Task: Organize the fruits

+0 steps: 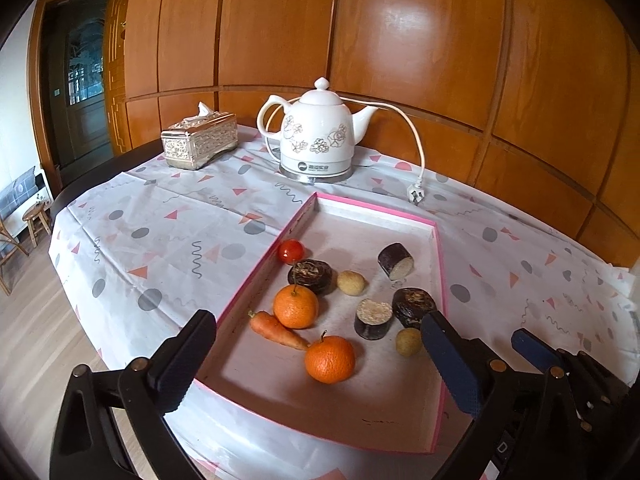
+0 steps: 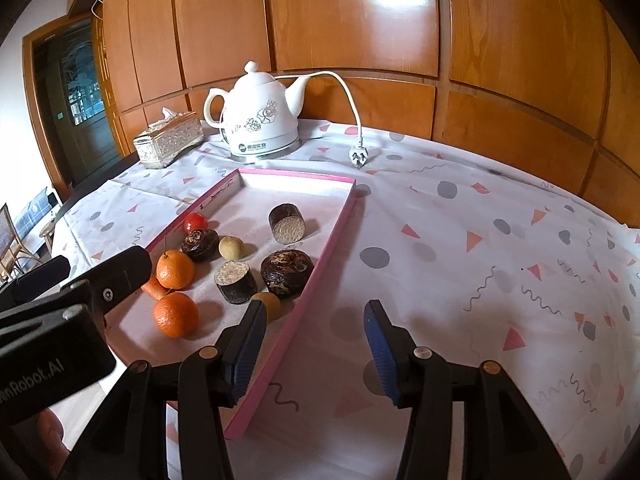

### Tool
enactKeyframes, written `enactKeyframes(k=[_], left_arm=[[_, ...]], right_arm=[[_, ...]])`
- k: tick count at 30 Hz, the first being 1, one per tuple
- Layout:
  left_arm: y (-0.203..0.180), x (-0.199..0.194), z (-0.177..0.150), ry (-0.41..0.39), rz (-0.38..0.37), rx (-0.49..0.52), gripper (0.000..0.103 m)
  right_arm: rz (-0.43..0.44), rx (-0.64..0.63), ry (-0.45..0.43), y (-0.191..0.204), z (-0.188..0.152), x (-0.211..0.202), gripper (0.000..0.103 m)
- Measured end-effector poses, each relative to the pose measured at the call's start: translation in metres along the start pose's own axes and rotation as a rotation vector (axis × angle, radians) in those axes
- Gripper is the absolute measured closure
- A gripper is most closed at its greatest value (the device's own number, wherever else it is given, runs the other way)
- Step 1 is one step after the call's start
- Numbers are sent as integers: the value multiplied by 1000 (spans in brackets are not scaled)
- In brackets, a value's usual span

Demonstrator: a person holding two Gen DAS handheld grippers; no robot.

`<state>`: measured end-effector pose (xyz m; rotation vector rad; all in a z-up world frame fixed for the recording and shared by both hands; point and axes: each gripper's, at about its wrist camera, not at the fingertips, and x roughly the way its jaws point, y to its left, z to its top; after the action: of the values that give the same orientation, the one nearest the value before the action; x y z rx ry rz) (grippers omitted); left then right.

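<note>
A pink-rimmed tray (image 1: 440, 260) lies on the patterned tablecloth. It holds two oranges (image 1: 330, 359) (image 1: 296, 306), a carrot (image 1: 276, 330), a small tomato (image 1: 291, 251), two pale yellow fruits (image 1: 351, 282) and several dark cut pieces (image 1: 396, 261). My left gripper (image 1: 319, 316) stands wide open above the tray's near end. The near orange lies between its fingers, untouched. My right gripper (image 2: 315, 308) is open over the tray's right rim (image 2: 322, 252), gripping nothing. In the right wrist view the oranges (image 2: 176, 314) sit just left of it, beside the left gripper's black finger (image 2: 120, 272).
A white kettle (image 1: 316, 136) on its base stands behind the tray, its cord and plug (image 1: 416, 192) lying on the cloth. A silver tissue box (image 1: 200, 140) sits at the back left. The table edge drops to the floor on the left. Wood panelling backs the table.
</note>
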<state>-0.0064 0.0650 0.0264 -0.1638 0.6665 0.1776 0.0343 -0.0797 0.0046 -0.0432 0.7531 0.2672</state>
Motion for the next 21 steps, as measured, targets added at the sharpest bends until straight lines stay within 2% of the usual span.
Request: enactKeyframes(k=[21], left_arm=[[0, -6, 3, -17, 28, -11, 0]], right_arm=[[4, -11, 9, 2, -2, 1, 52]])
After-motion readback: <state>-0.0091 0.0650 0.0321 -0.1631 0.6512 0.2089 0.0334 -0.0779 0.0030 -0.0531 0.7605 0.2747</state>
